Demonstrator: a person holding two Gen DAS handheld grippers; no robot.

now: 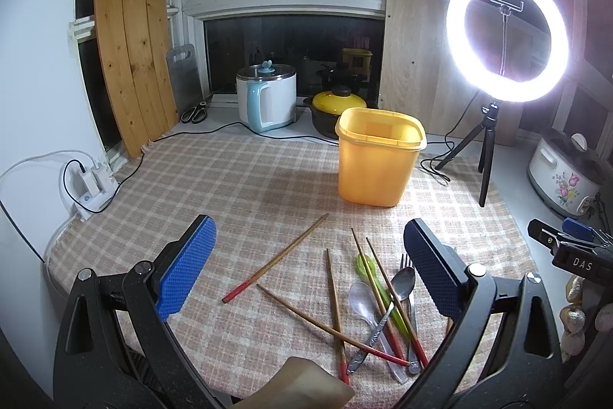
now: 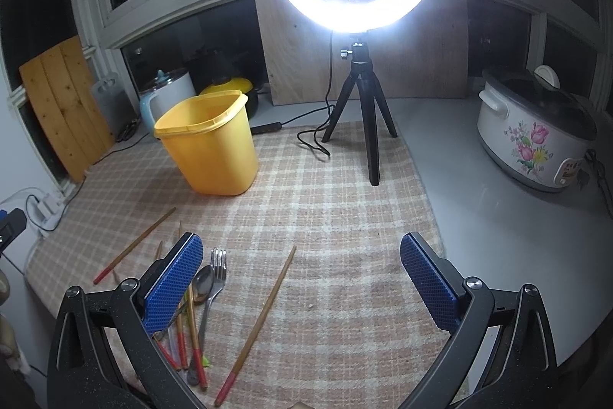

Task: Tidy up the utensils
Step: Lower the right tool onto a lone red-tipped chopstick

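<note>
Utensils lie on the checked cloth point(image 1: 249, 186) in front of the yellow plastic container point(image 1: 377, 160) — chopsticks point(image 1: 279, 257), a metal spoon point(image 1: 402, 282), a fork point(image 2: 217, 265), a clear plastic spoon point(image 1: 362, 298) and a green utensil point(image 1: 364, 265), mostly crossed in one pile. One chopstick point(image 2: 264, 317) lies apart from the pile, nearer the ring light tripod point(image 2: 364, 110). Left gripper point(image 1: 310, 267): jaws spread wide above the pile, holding nothing. Right gripper point(image 2: 302, 282): jaws equally wide, empty — the lone chopstick lies between them. The container stands upright, well beyond the pile.
</note>
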